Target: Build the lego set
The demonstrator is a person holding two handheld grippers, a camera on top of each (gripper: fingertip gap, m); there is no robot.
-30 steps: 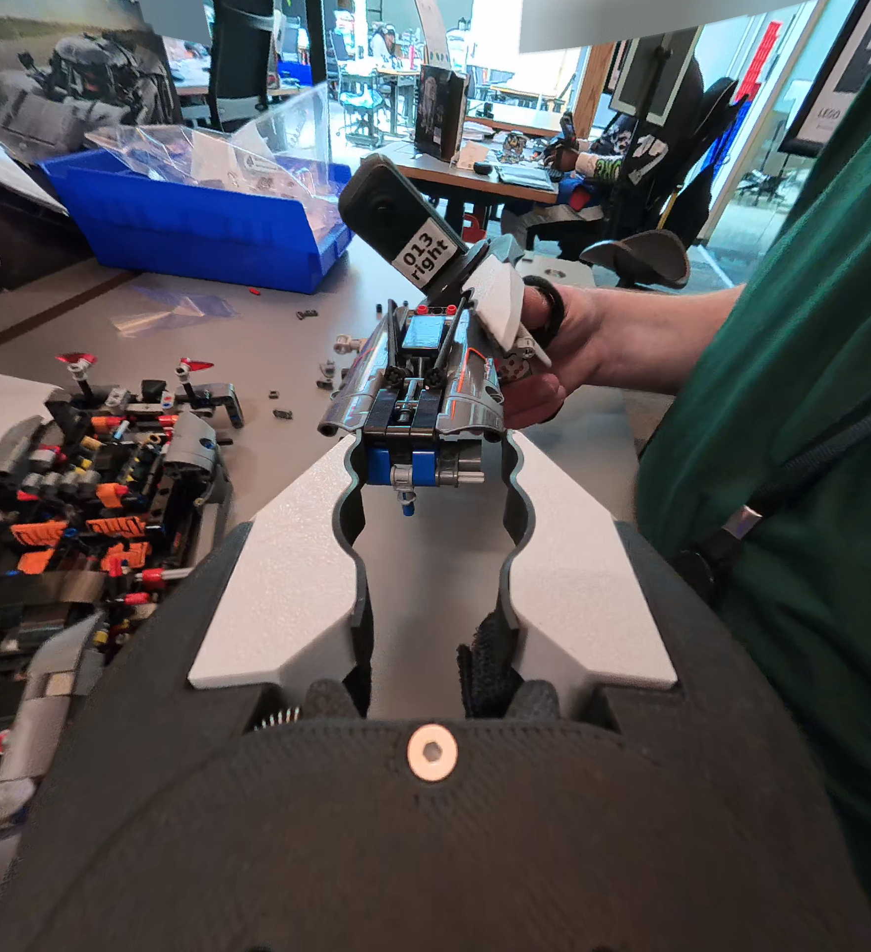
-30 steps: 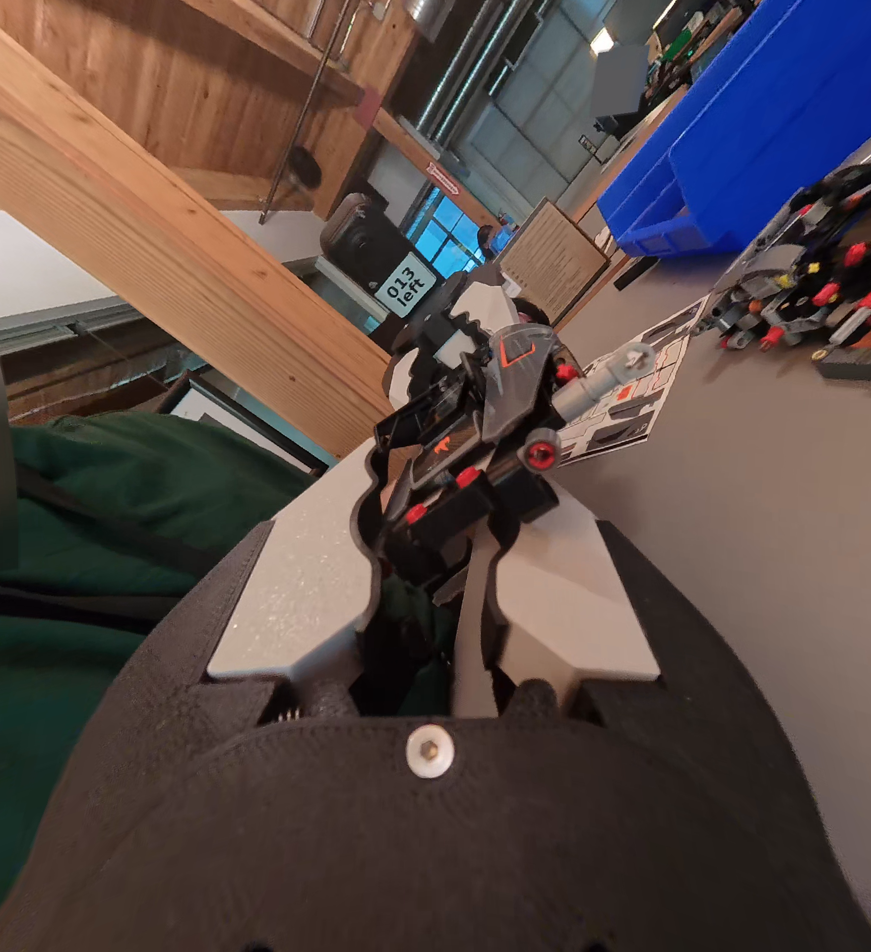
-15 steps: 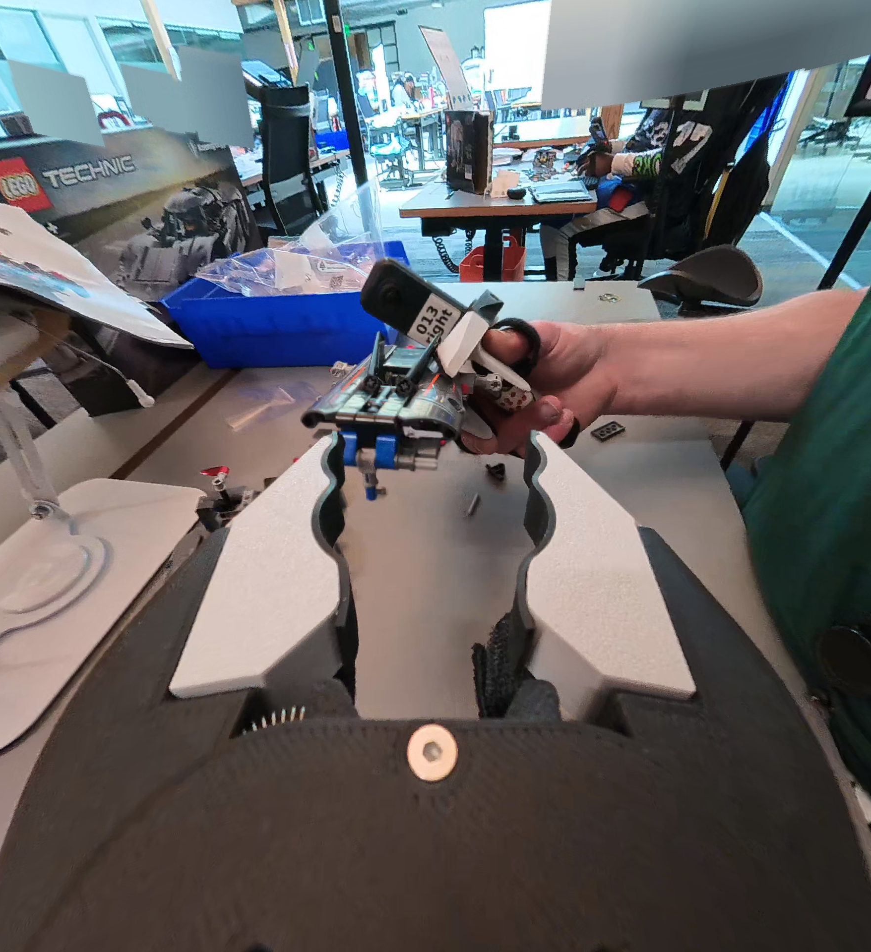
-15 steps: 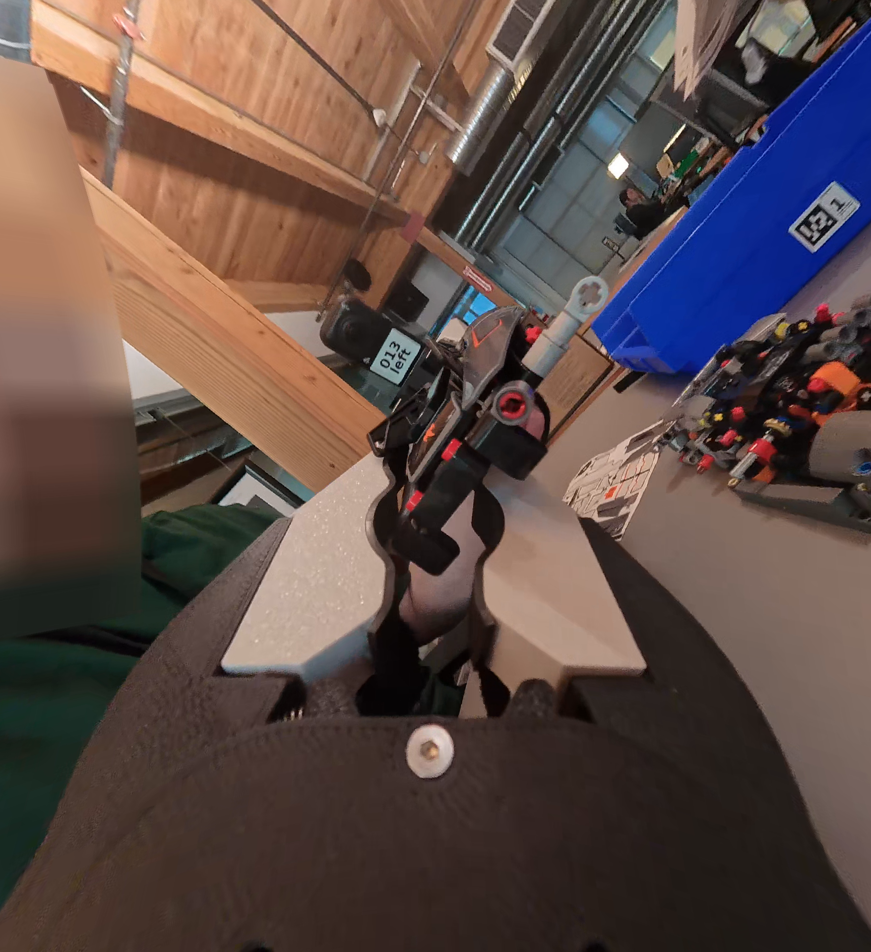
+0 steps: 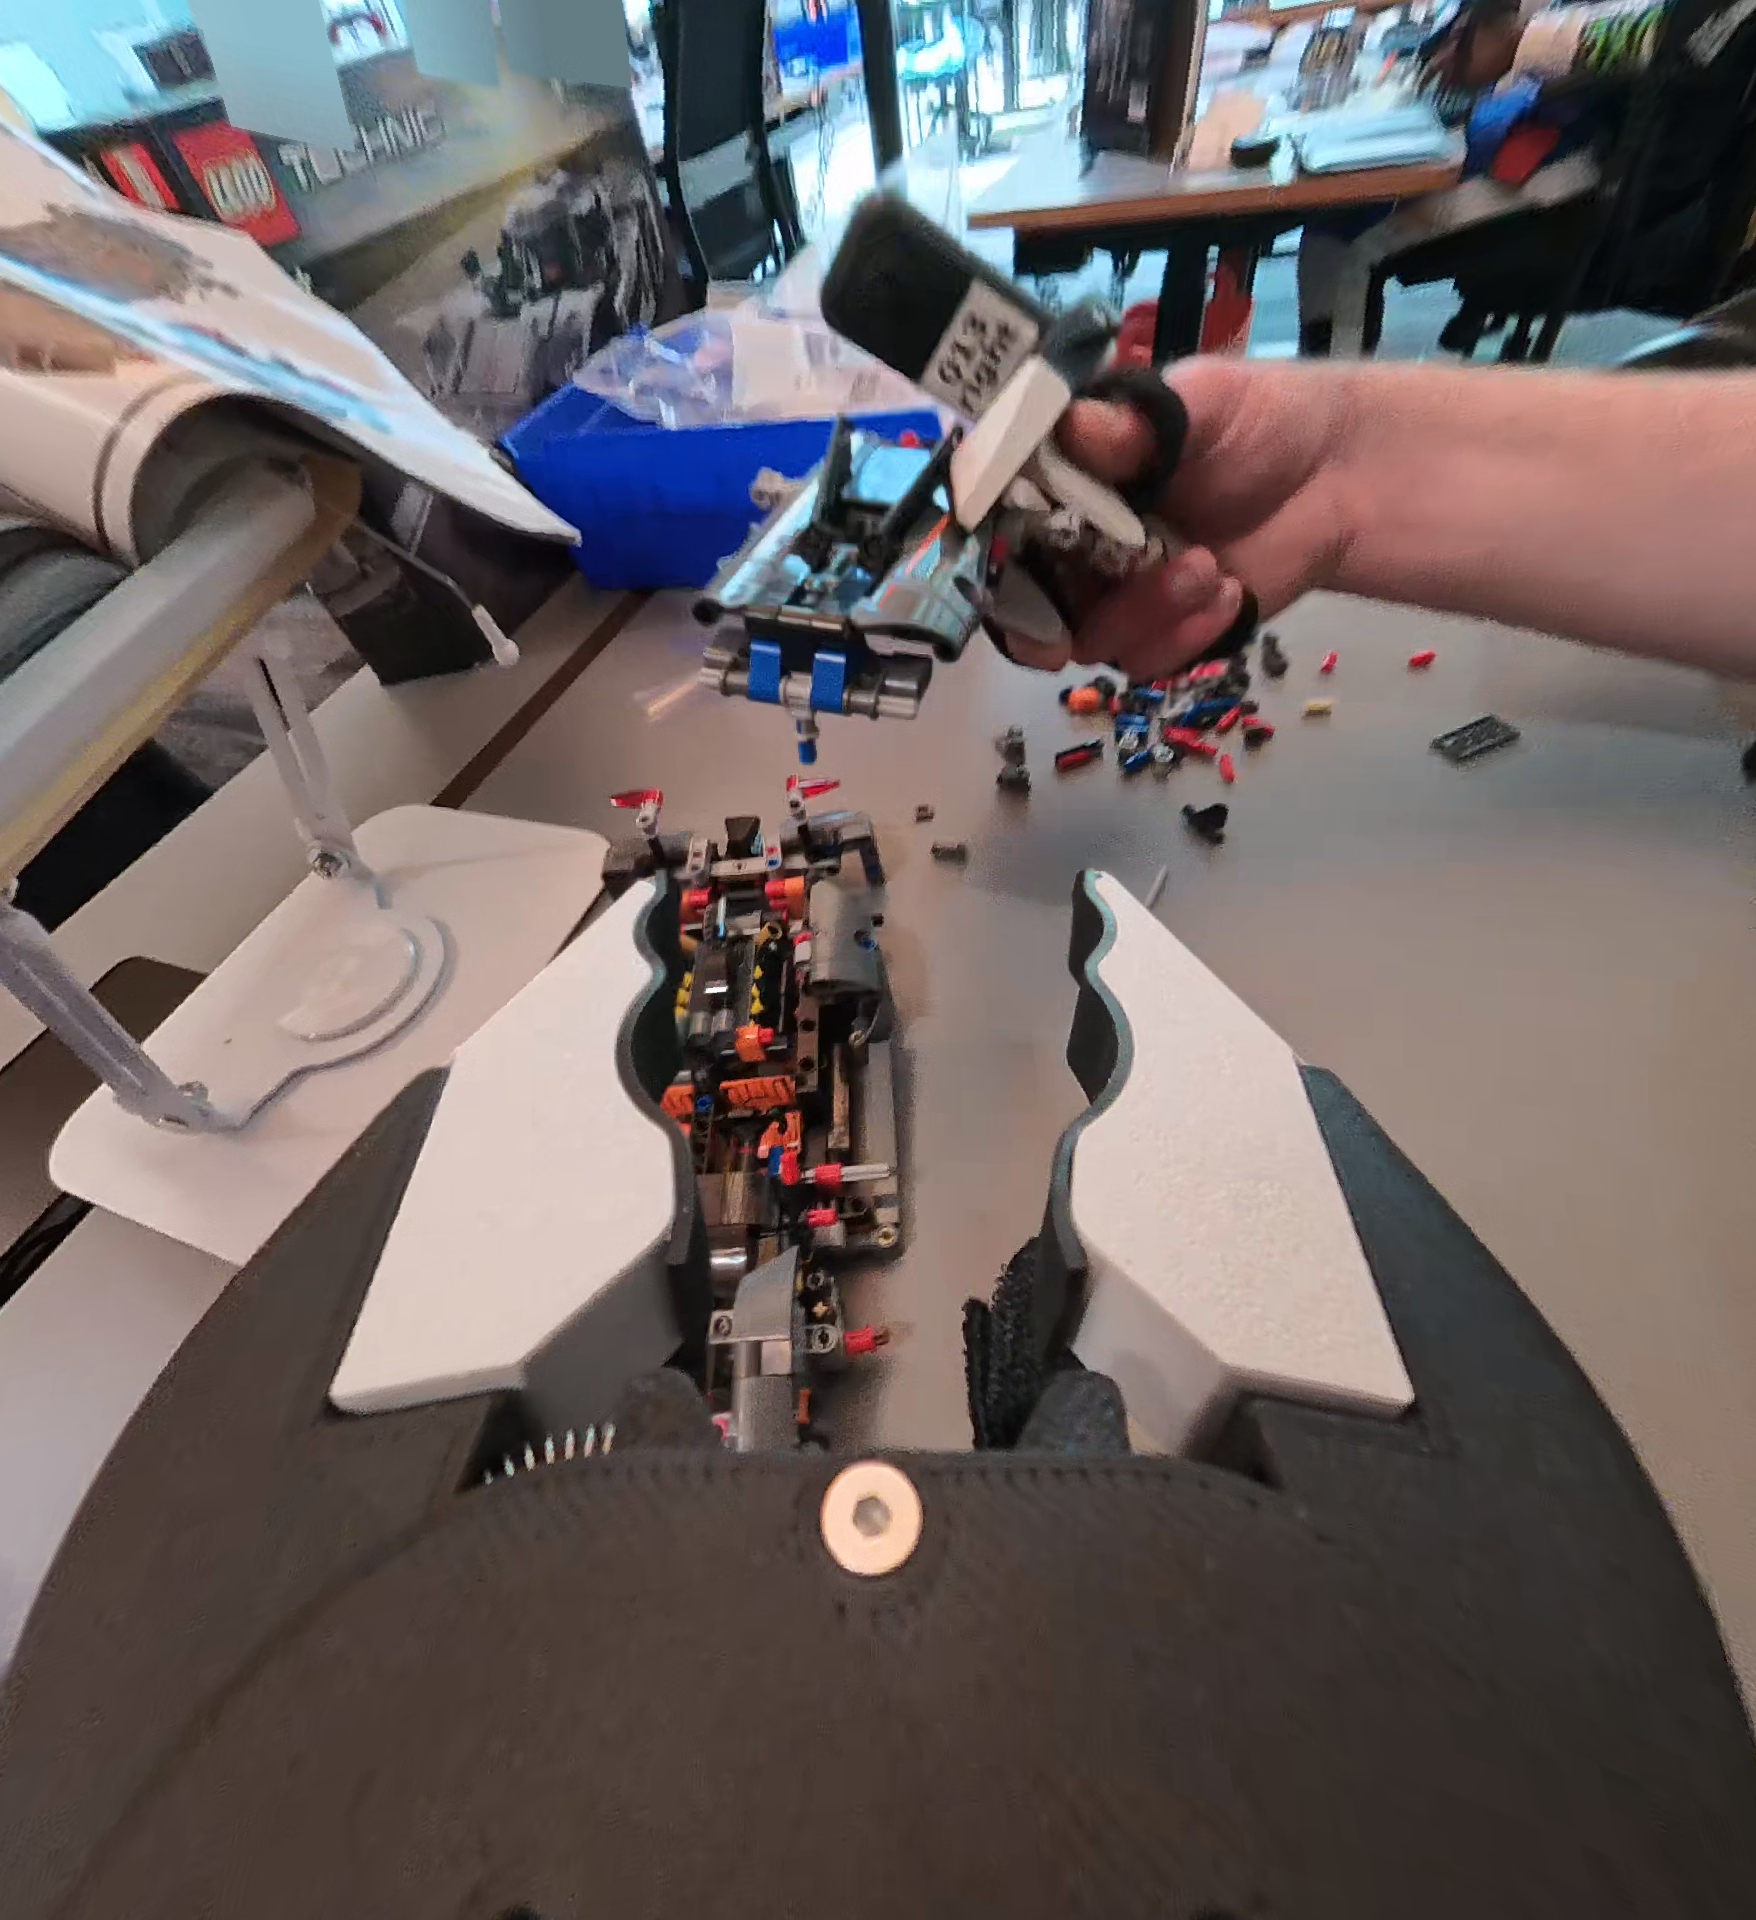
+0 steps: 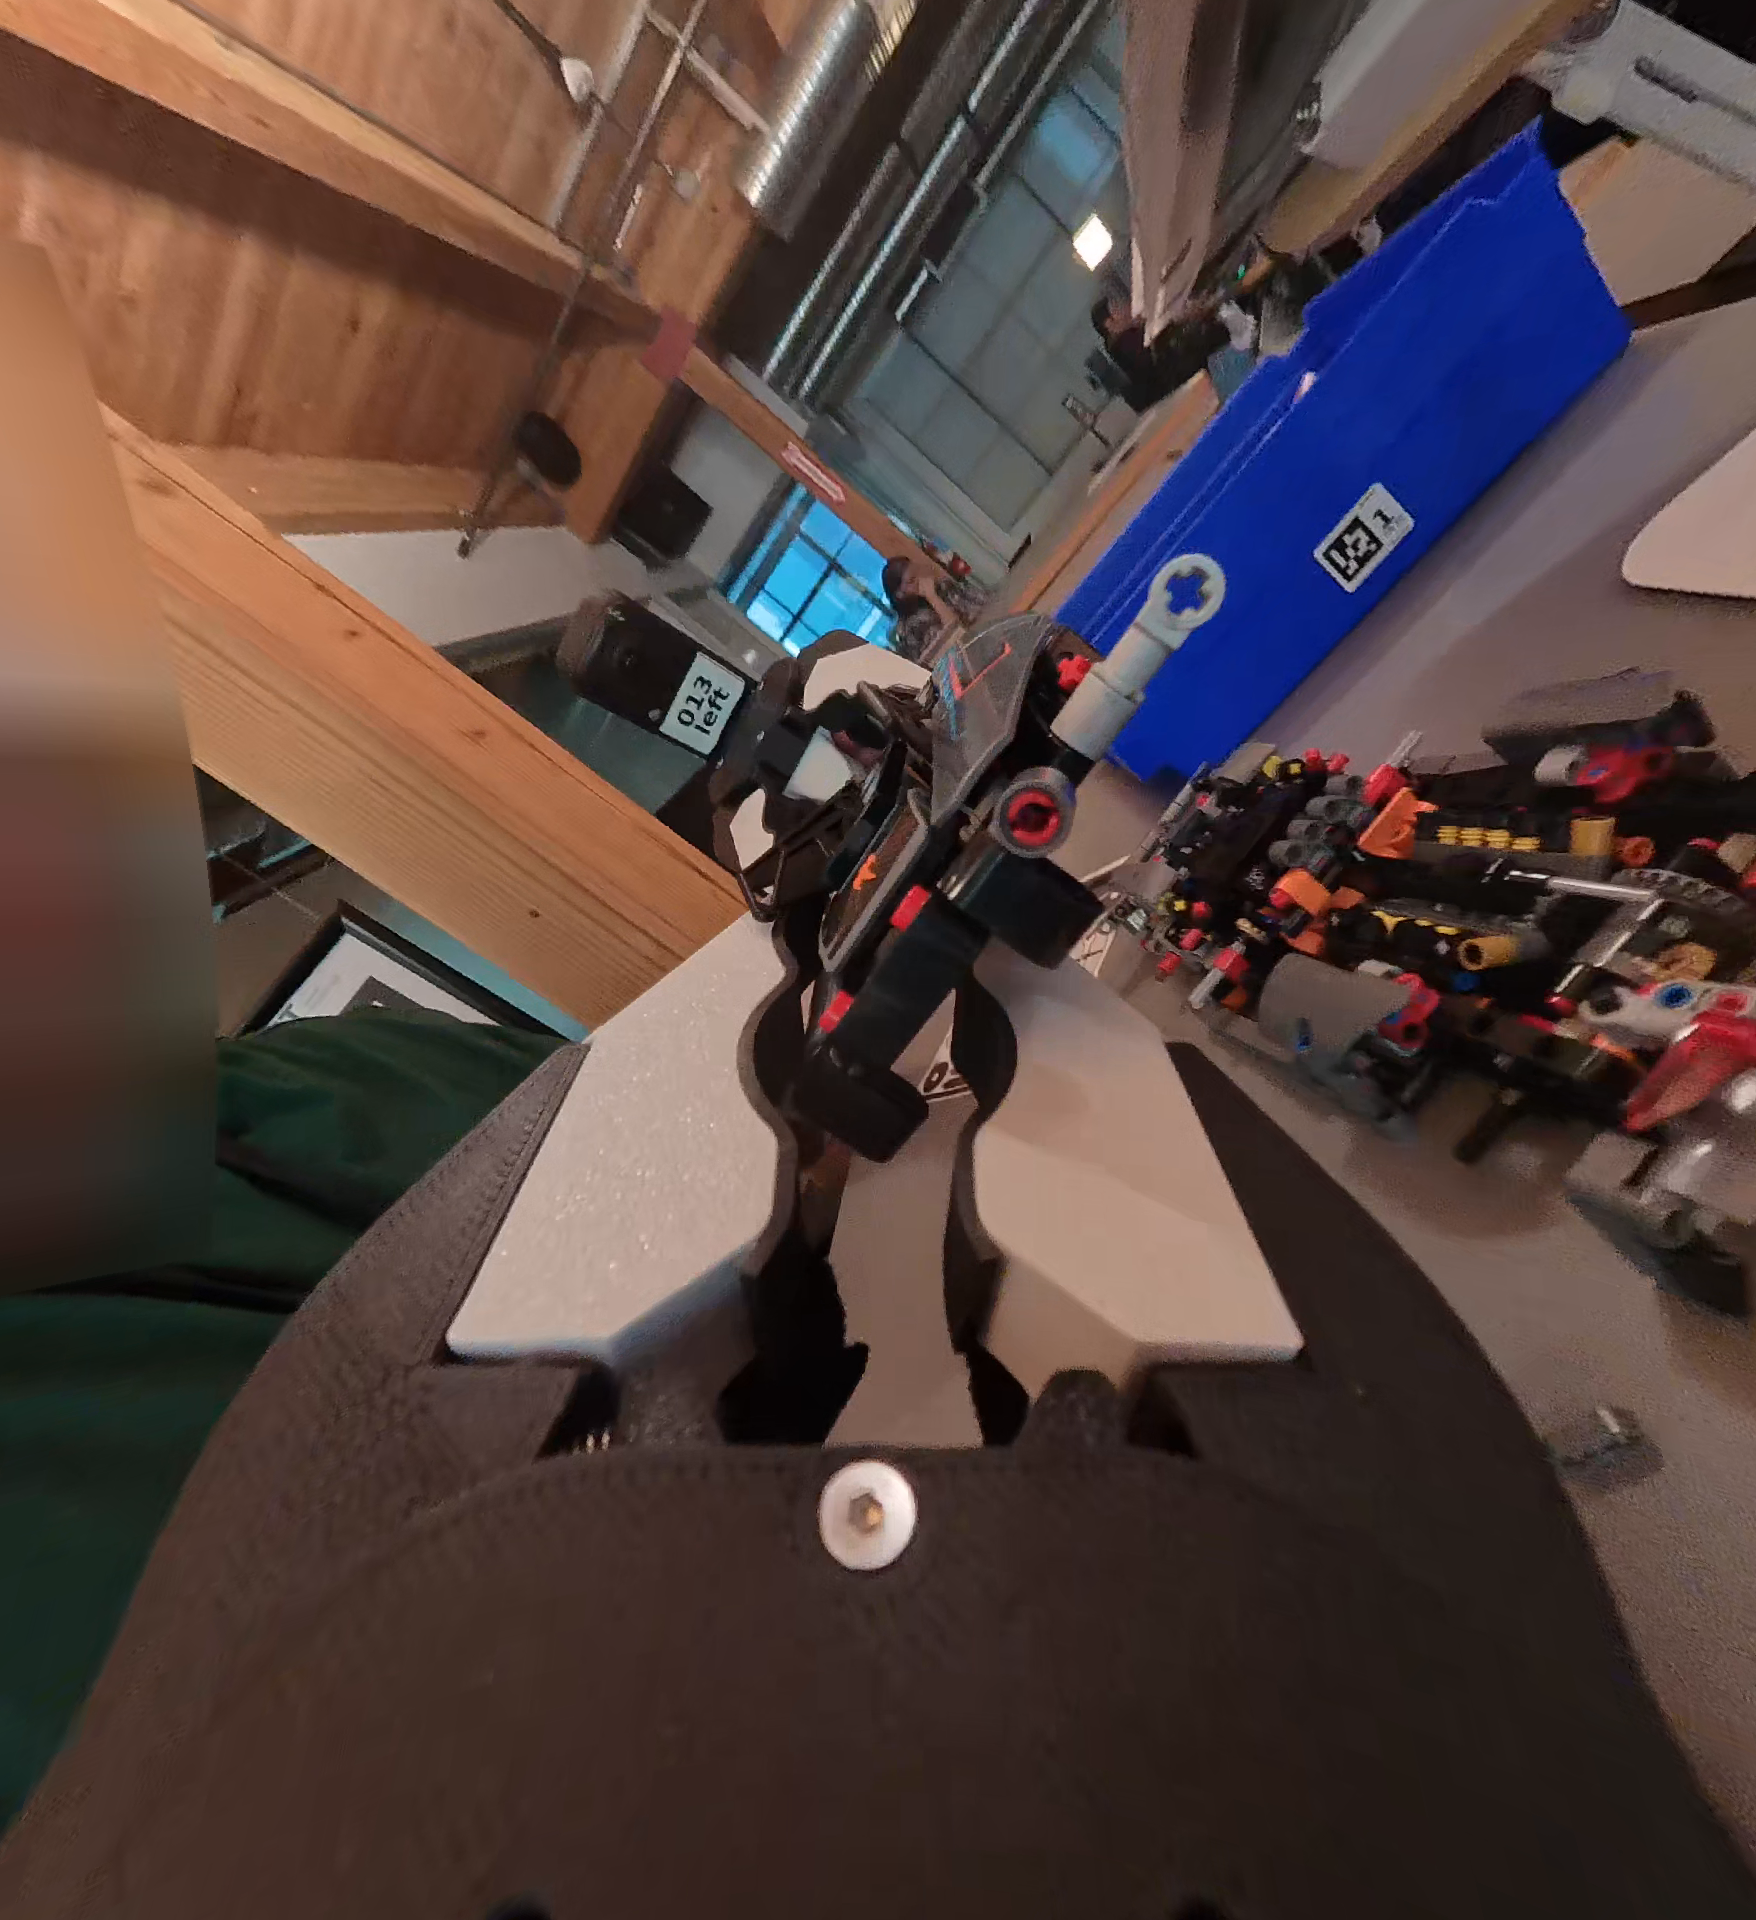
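Build judged partway done. A grey-and-black sub-assembly [image 5: 843, 582] is held aloft, pinched in the right gripper [image 6: 874, 1049], above the long chassis [image 5: 780, 1049] on the table [image 5: 1373, 987]. The left gripper [image 5: 869, 966] is spread, empty, over the chassis. Loose pieces [image 5: 1165, 717] remain unfitted; joining is not yet done.

Left gripper [image 5: 874, 935]: matt black body with coarse printed layer texture, grainy white fingers [image 5: 1206, 1122], one bright metal screw [image 5: 871, 1516]; right gripper [image 6: 879, 1049] looks the same. Chassis [image 5: 780, 1049] and held sub-assembly [image 5: 838, 582] are hard plastic, mostly smooth, semi-gloss; table [image 5: 1425, 987] smooth matt grey. Blue bin [image 6: 1373, 447] glossy plastic; beam [image 6: 417, 748] bare grained wood; booklet [image 5: 178, 343] paper; stand [image 5: 313, 997] white-painted metal.
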